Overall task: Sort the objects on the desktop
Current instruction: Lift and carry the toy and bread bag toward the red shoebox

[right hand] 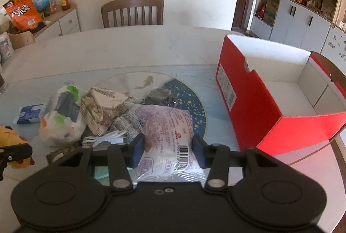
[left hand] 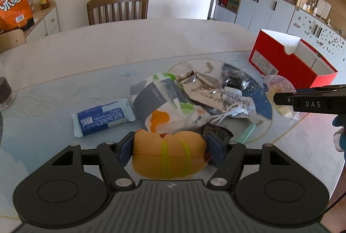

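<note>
1. Left gripper (left hand: 168, 151) pinches the yellow toy (left hand: 168, 155) between its pads — clear of the table (left hand: 151, 42), I'd say.
2. Right gripper (right hand: 167, 151) is clamped on a pink packet (right hand: 167, 124); red box (right hand: 259, 103) sits ahead to its right.
3. Step: both picks made. Next: carry each to the box — it looks empty.
4. Only the left view shows the blue packet (left hand: 103, 119) fully; only the right shows inside the box.

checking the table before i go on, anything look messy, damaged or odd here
Mostly mess: crumpled snack wrappers lie heaped on each other mid-table, a white cable tangled among them. The red box stands empty. Nothing looks spilled or broken.
</note>
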Demonstrator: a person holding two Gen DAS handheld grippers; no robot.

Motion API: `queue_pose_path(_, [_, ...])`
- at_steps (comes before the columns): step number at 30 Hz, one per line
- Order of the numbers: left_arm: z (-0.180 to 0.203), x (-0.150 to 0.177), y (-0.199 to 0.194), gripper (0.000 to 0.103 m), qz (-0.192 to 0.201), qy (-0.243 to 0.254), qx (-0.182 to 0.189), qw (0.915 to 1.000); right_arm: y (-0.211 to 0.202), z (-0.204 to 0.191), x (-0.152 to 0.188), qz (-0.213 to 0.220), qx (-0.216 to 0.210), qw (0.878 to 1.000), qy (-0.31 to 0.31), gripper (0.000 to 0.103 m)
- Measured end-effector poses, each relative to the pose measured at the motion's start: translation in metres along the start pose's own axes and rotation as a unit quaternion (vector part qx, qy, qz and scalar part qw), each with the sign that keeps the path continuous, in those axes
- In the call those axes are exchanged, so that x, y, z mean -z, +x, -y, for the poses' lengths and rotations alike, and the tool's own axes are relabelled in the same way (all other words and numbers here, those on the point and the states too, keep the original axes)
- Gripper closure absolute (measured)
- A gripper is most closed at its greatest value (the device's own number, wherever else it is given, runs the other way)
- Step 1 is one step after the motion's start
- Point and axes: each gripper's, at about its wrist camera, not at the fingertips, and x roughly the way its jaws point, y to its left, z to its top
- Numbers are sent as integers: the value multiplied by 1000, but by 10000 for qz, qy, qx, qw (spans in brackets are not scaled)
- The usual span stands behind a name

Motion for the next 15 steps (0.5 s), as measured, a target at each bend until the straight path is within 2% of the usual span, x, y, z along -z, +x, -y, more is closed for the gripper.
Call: queue_pose_path(15, [19,-42,-21,33,123,55,168,9998,-45,36,-32,175,-102,9998,40,56])
